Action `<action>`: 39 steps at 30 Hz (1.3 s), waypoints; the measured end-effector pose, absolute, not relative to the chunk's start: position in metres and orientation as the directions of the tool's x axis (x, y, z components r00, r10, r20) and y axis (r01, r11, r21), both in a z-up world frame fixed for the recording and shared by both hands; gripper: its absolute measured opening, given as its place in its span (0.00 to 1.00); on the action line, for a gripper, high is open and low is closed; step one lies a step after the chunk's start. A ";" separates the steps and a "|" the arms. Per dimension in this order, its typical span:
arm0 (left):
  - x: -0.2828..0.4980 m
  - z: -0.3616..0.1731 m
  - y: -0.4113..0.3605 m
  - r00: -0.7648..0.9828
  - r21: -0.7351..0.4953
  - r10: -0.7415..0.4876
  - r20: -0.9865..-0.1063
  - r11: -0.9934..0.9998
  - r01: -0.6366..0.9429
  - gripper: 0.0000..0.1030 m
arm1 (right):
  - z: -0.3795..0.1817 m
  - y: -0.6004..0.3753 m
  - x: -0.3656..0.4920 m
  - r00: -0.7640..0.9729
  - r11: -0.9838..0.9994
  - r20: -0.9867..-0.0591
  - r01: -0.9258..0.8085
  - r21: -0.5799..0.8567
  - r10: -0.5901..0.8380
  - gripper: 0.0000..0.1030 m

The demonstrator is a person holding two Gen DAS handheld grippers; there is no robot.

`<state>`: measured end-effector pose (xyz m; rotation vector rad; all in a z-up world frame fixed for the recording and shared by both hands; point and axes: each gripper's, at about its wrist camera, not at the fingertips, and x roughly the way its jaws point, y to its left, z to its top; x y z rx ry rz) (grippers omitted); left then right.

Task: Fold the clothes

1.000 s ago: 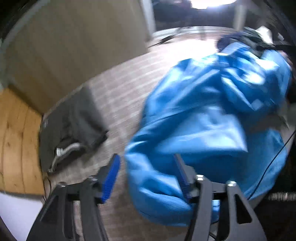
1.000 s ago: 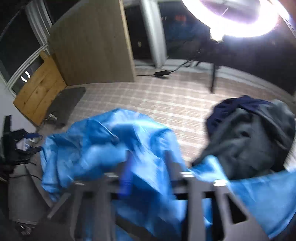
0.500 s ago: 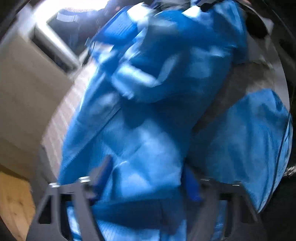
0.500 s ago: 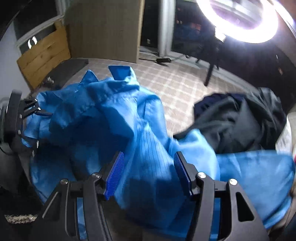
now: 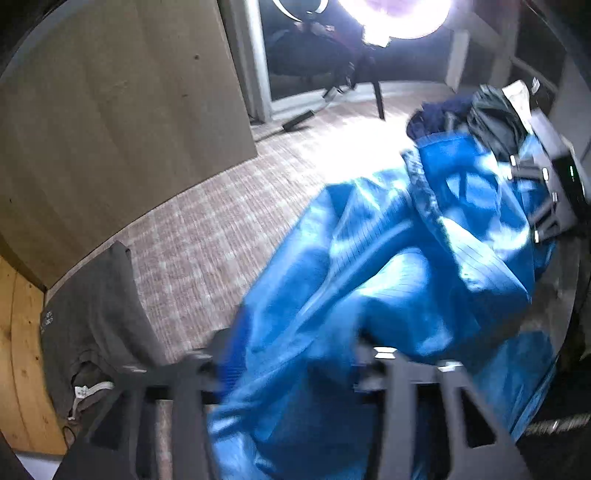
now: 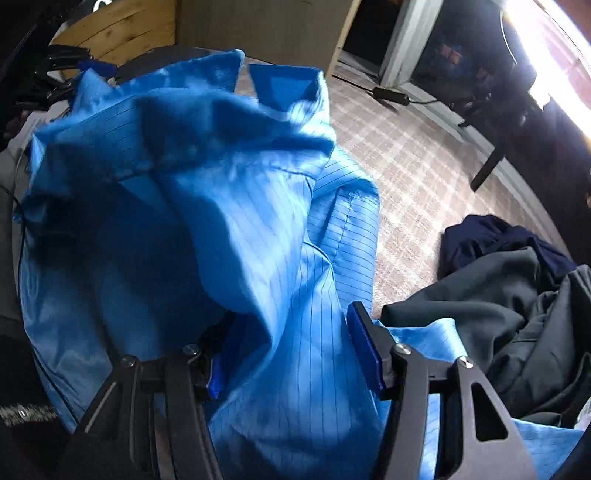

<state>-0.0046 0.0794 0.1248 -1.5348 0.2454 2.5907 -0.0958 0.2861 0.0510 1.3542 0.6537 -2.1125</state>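
The left gripper (image 5: 288, 362) has just reopened; its spread jaws straddle the blue striped garment (image 5: 388, 266). The right gripper (image 6: 291, 350), lower than before, straddles the fabric; whether it pinches, I cannot tell.

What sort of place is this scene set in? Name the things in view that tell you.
Probably a room in a home or a small recording studio: a checked carpet covers the floor, a ring light on a stand shines over it, and clothes lie about, a blue shirt and a dark pile.
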 end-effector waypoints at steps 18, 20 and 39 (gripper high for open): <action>0.016 0.175 0.067 -0.552 0.110 0.009 -0.834 -0.977 -0.183 0.02 | 0.139 0.313 -0.058 -0.609 -0.885 -0.784 0.422 -0.196 -0.117 0.02; 0.026 0.233 0.060 -0.646 0.180 -0.018 -0.763 -0.966 -0.185 0.02 | 0.190 0.307 -0.045 -0.700 -0.905 -0.709 0.354 -0.237 -0.088 0.02; 0.277 0.543 0.116 -0.933 0.524 -0.277 -0.229 -0.843 0.122 0.04 | 0.520 0.278 0.220 -0.991 -0.934 -0.109 0.108 -0.341 -0.075 0.02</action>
